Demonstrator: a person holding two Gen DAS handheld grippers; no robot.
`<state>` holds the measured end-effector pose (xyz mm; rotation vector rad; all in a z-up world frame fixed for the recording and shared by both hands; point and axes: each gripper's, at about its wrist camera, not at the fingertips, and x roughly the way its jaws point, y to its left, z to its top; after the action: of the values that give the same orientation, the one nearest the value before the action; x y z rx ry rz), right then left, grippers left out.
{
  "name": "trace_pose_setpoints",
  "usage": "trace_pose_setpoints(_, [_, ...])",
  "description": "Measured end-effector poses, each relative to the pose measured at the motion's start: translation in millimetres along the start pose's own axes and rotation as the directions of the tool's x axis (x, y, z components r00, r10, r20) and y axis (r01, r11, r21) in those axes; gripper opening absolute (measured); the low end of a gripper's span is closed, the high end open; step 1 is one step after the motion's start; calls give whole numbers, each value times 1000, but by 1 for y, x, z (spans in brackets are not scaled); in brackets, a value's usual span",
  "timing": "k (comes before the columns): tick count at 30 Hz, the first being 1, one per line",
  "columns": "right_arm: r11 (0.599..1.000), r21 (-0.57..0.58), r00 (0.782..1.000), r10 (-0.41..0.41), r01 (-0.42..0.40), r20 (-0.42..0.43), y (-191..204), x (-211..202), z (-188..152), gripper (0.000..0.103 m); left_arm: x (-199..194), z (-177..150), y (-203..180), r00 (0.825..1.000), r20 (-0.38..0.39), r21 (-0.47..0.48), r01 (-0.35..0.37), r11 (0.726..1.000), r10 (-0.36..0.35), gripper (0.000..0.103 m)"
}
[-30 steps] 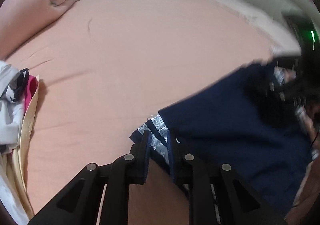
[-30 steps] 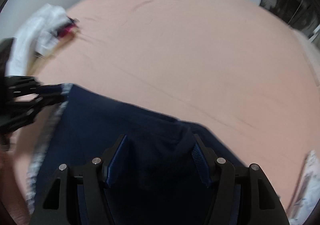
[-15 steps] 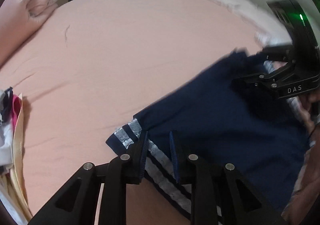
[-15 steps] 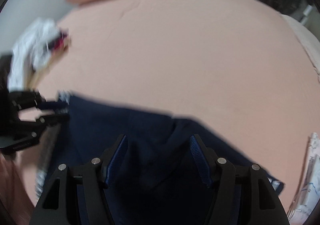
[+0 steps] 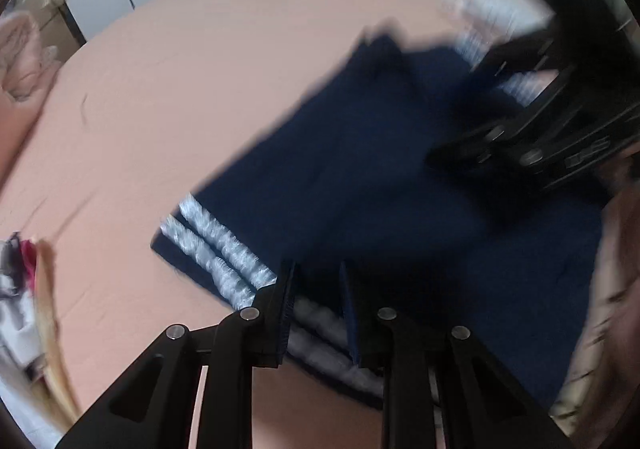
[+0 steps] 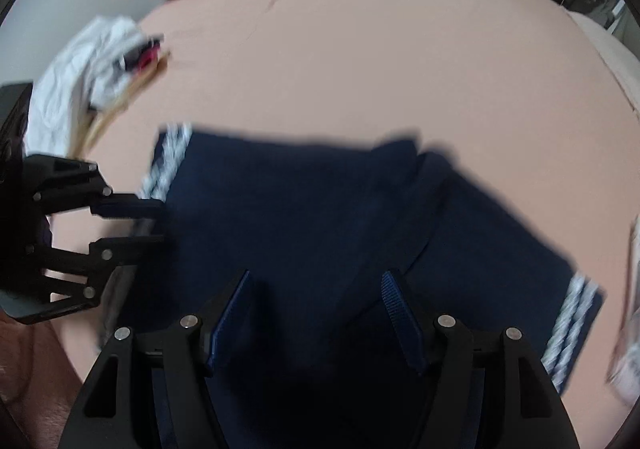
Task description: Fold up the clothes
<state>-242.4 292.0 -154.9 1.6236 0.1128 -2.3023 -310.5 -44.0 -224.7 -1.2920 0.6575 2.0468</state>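
Navy shorts (image 5: 400, 185) spread on pink bedsheet (image 5: 180, 89), left gripper (image 5: 316, 305) just opening, striped hem loose between pads. Right gripper (image 6: 316, 313) parted over waistband, gripping nothing. Likely smoothing flat; next, regrasp for fold.

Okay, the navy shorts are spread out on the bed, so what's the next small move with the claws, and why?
Probably close the left claw on the striped hem and start a fold. The shorts lie fairly flat on the bed; the left claw's jaws have just been opening around that hem, and the right claw is open over the cloth, so neither seems to grip yet.
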Motion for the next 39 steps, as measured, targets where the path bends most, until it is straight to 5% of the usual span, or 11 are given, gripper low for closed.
trace_pose_setpoints(6, [984,68,983,-168,163,74,-36,3,16,66,0,-1,47,993,77,-246,-68,967,90,23])
trace_pose_setpoints(11, [973,148,978,-190,176,88,-66,-10,25,66,-10,13,66,969,84,-329,-192,924,231,26])
trace_pose_setpoints(14, [987,121,988,-116,103,104,-61,-34,7,66,-26,9,58,986,132,-262,-65,963,103,30])
trace_pose_setpoints(18, [999,54,999,-1,-1,34,-37,-46,-41,66,-23,-15,28,997,71,-133,48,990,-39,33])
trace_pose_setpoints(23, [996,-53,997,-76,75,-15,-1,-46,-104,66,-19,-35,0,999,35,-85,9,996,-6,33])
trace_pose_setpoints(26, [998,43,999,-45,45,13,-8,-74,-129,66,-53,-41,-9,997,69,-142,42,989,-32,33])
trace_pose_setpoints(29, [998,40,998,-55,54,37,-14,-98,-152,66,-73,-47,-37,995,13,-104,98,990,-97,45])
trace_pose_setpoints(31, [997,44,997,-72,70,34,-7,-99,-140,66,-74,-57,-61,993,-75,-71,82,994,-87,45])
trace_pose_setpoints(33, [992,118,999,-37,32,34,15,-83,-129,66,-71,-23,-57,990,-119,-53,64,997,-70,45])
trace_pose_setpoints(35, [987,163,998,-27,16,65,8,-97,-144,66,-69,-44,-64,984,-167,-46,50,998,-57,45])
trace_pose_setpoints(39, [984,119,991,-132,135,-30,26,-60,-122,66,-50,-63,-70,935,-355,-24,-21,1000,11,46])
